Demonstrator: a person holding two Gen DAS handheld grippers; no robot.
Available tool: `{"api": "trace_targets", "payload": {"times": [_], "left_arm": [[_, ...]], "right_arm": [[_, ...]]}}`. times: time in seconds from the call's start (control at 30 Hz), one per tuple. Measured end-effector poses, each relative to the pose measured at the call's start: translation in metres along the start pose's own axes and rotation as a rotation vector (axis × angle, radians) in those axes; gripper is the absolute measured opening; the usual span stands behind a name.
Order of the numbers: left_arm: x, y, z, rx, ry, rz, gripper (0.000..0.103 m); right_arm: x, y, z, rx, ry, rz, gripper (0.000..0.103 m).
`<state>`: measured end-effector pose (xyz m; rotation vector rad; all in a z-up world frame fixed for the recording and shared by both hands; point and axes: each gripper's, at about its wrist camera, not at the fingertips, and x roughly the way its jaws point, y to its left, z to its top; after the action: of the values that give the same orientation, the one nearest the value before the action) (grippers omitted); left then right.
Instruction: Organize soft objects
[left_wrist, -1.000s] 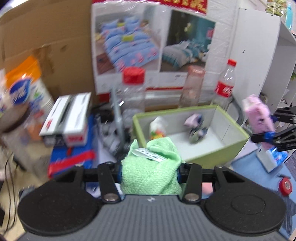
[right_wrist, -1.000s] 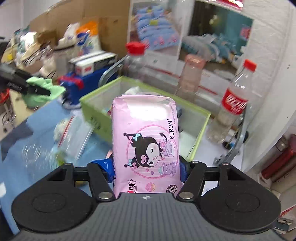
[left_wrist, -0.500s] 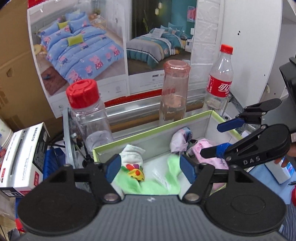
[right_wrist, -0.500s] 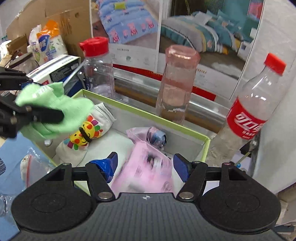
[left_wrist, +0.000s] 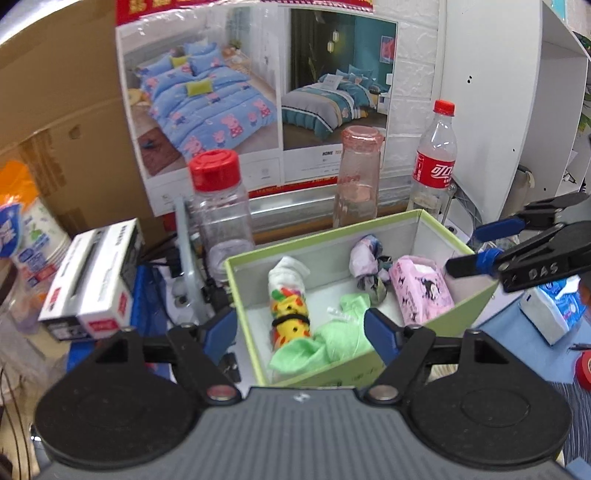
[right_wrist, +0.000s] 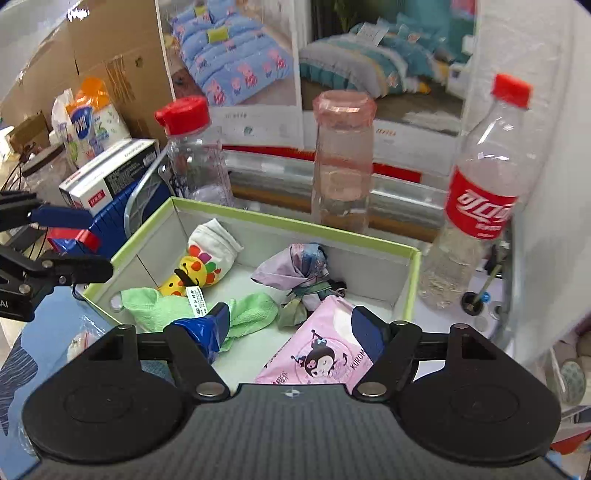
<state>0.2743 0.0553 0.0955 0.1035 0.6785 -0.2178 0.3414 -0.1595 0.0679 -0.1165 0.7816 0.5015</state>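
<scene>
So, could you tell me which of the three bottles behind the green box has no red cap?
The middle bottle, pink-tinted with a pink top. The clear jar left of it and the cola bottle right of it both have red caps.

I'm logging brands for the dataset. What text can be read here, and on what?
"KUROMI": pink tissue pack in the green box.
"DAS": right hand-held gripper, on its arm.
"HOME": bedding poster.
Red bottle label: Chinese characters, brand not legible.
Green cloth tag, white carton and blue-white pack: too small or blurred.
</scene>
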Motion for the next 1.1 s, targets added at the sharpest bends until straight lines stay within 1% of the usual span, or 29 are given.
{"api": "trace_targets", "payload": {"times": [0.07, 0.13, 0.17, 0.23, 0.3, 0.33, 0.4, 0.5, 0.6, 0.73, 0.8, 0.87, 0.9, 0.93, 1.0, 1.03, 1.1], "left_arm": [[-0.014, 0.003, -0.015, -0.008, -0.007, 0.015, 0.080], [-0.025, 0.006, -0.031, -0.015, -0.007, 0.035, 0.083], [-0.029, 0.007, -0.039, -0.021, -0.004, 0.046, 0.087], [-0.036, 0.010, -0.054, -0.028, 0.000, 0.076, 0.102], [-0.042, 0.012, -0.068, -0.034, -0.008, 0.104, 0.102], [-0.043, 0.013, -0.075, -0.039, -0.001, 0.109, 0.102], [-0.043, 0.017, -0.086, -0.050, 0.013, 0.113, 0.102], [-0.037, 0.022, -0.102, -0.070, 0.044, 0.144, 0.102], [-0.023, 0.030, -0.115, -0.104, 0.084, 0.157, 0.102], [-0.002, 0.040, -0.125, -0.160, 0.141, 0.152, 0.102], [0.007, 0.044, -0.126, -0.163, 0.156, 0.185, 0.102], [0.014, 0.049, -0.129, -0.142, 0.172, 0.221, 0.102], [0.017, 0.053, -0.132, -0.136, 0.182, 0.219, 0.102], [0.019, 0.057, -0.134, -0.139, 0.195, 0.198, 0.102], [0.024, 0.064, -0.137, -0.149, 0.222, 0.121, 0.102], [0.027, 0.065, -0.138, -0.153, 0.226, 0.097, 0.102], [0.037, 0.066, -0.137, -0.158, 0.234, 0.089, 0.103]], "right_arm": [[-0.017, 0.006, -0.008, -0.004, -0.040, -0.025, 0.059], [-0.033, 0.013, -0.015, 0.014, -0.060, -0.092, 0.059], [-0.039, 0.017, -0.020, 0.028, -0.059, -0.135, 0.059], [-0.049, 0.024, -0.031, 0.061, -0.062, -0.215, 0.059], [-0.059, 0.029, -0.043, 0.121, -0.068, -0.265, 0.059], [-0.064, 0.030, -0.050, 0.161, -0.073, -0.264, 0.059], [-0.075, 0.034, -0.065, 0.220, -0.110, -0.224, 0.059], [-0.093, 0.044, -0.091, 0.250, -0.215, -0.138, 0.059], [-0.104, 0.049, -0.117, 0.302, -0.261, -0.102, 0.059], [-0.110, 0.048, -0.161, 0.453, -0.296, -0.143, 0.059], [-0.110, 0.043, -0.178, 0.518, -0.296, -0.179, 0.059], [-0.112, 0.036, -0.194, 0.591, -0.307, -0.228, 0.059], [-0.112, 0.031, -0.200, 0.623, -0.318, -0.238, 0.059], [-0.113, 0.026, -0.206, 0.655, -0.326, -0.236, 0.059], [-0.111, 0.016, -0.213, 0.706, -0.319, -0.213, 0.059], [-0.108, 0.012, -0.214, 0.724, -0.310, -0.204, 0.059], [-0.104, 0.006, -0.216, 0.744, -0.301, -0.204, 0.059]]}}
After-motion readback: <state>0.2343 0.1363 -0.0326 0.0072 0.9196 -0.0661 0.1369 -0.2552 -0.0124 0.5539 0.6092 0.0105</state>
